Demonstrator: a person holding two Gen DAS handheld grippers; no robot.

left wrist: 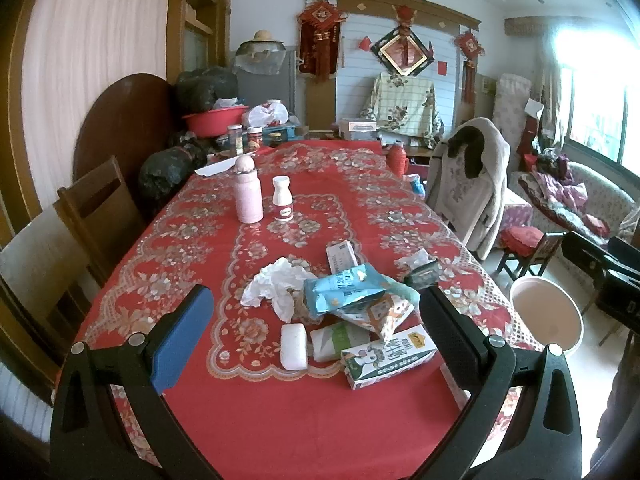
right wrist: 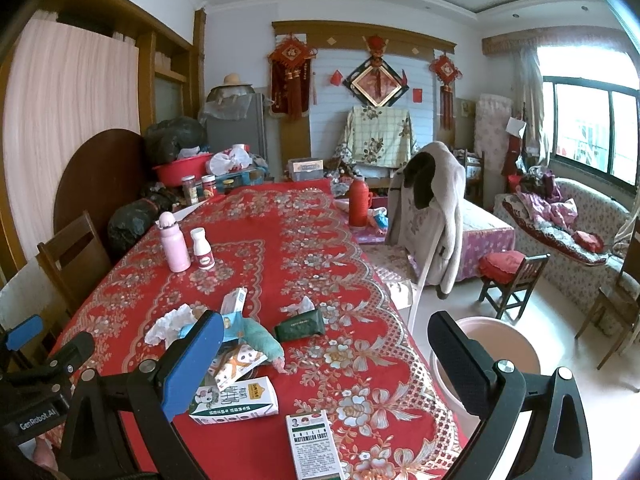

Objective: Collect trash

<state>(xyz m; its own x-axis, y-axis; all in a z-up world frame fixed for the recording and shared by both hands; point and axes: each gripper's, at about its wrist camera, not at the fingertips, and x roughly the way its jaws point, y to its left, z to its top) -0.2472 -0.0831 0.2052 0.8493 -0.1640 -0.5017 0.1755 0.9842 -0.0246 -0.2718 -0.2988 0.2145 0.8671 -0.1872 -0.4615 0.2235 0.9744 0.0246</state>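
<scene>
Left gripper (left wrist: 316,320) jaws spread wide, empty, above the litter pile: crumpled tissue (left wrist: 276,284), blue snack bag (left wrist: 346,288), green milk carton (left wrist: 388,356) on red tablecloth (left wrist: 280,412). Right gripper (right wrist: 324,352) likewise apart, empty. Pink bin (right wrist: 494,354) beside table edge

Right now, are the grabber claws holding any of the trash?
No. The left gripper and right gripper are both open and empty; the trash pile lies on the table.
</scene>
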